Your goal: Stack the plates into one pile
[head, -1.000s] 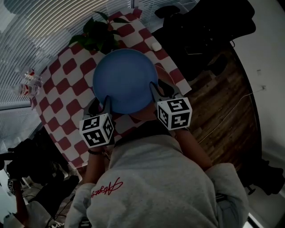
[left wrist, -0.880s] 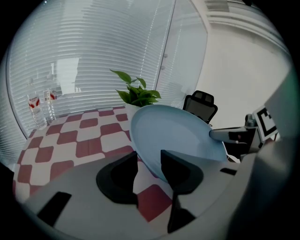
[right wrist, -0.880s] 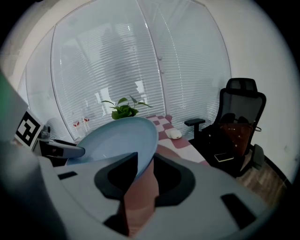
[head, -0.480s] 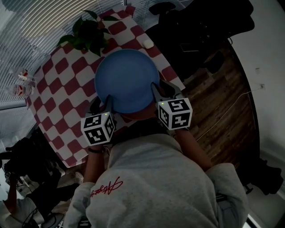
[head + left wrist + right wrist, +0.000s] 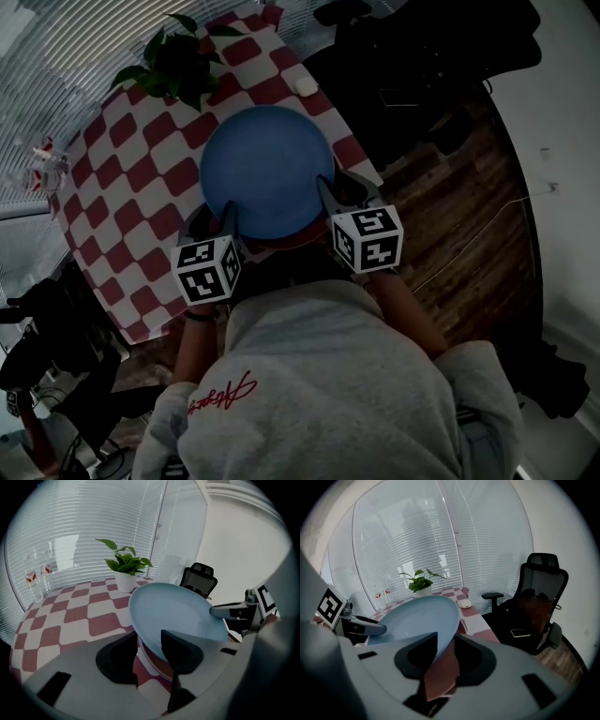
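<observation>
A large blue plate [image 5: 267,169] hangs tilted over the red-and-white checked table [image 5: 122,187], held by both grippers. My left gripper [image 5: 214,217] is shut on its near-left rim, my right gripper [image 5: 339,192] on its near-right rim. Under its near edge a red plate [image 5: 292,241] shows as a thin rim. In the left gripper view the blue plate [image 5: 178,613] runs between the jaws of the left gripper [image 5: 147,644], above the red plate [image 5: 154,660]. In the right gripper view the blue plate [image 5: 417,620] sits in the right gripper [image 5: 446,651], with the red plate [image 5: 440,677] below.
A potted plant [image 5: 173,61] stands at the table's far side, a small white object [image 5: 305,86] near the far right edge, glassware [image 5: 42,164] at the left. A black office chair [image 5: 539,597] and wooden floor [image 5: 459,234] lie right of the table.
Both grippers have carried the blue plate a little further over the table and lower. The grip on the plate looks the same.
</observation>
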Available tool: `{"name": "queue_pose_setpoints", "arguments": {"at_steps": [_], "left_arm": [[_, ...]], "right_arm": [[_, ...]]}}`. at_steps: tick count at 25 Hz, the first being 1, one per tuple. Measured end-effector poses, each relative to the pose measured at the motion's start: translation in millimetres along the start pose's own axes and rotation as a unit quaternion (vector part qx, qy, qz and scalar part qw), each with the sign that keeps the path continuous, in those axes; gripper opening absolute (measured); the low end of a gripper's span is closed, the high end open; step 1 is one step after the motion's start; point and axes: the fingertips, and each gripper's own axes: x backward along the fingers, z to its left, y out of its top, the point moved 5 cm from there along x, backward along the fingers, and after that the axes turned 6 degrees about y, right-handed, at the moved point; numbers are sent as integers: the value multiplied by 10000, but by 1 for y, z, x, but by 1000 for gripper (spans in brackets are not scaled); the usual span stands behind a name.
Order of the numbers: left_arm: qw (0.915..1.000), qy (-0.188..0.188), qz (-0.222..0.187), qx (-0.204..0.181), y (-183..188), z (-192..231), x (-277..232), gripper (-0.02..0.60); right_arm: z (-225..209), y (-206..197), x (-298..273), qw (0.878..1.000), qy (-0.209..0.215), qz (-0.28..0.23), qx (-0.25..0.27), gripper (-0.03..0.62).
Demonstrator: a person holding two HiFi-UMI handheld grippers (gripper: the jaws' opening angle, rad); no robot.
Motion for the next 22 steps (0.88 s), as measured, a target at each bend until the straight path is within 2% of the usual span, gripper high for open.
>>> {"name": "queue_pose_setpoints", "arguments": {"at_steps": [22], "left_arm": [[9982,460,212,311,-32,-27,10,169]], "right_arm": [[-17,-17,6,9955,700,395,499,118]]}}
